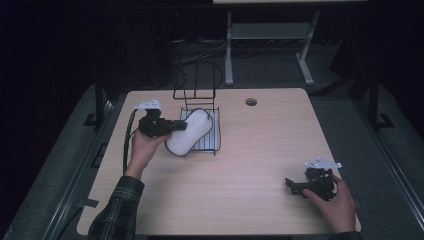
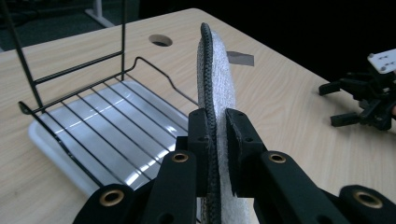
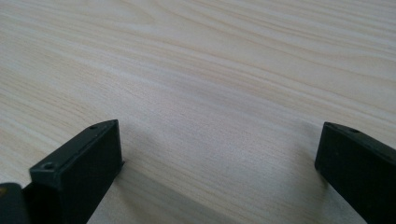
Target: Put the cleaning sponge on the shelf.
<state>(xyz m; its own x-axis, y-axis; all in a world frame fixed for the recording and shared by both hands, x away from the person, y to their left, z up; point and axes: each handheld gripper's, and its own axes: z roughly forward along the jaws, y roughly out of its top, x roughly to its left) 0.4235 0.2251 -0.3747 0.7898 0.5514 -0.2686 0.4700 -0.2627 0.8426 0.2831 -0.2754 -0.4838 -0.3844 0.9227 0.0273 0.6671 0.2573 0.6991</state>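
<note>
Right gripper [image 1: 295, 186] rests near the front right of the table [image 1: 250, 165]; I see its jaws standing wide apart over bare wood, holding nothing. Left gripper [image 1: 177, 126] is clamped on the edge of a white pad with dark trim [image 1: 190, 131], held on edge above the wire rack [image 1: 212, 131] and its white tray [image 2: 56, 149], further back left

The worktop [image 2: 299, 107] is pale wood, smooth and matt. The pad [image 2: 219, 79] is soft white cloth, fuzzy, with a dark stitched edge. The rack [image 2: 93, 112] is thin black wire over a shiny white plastic tray [image 2: 46, 140].
</note>
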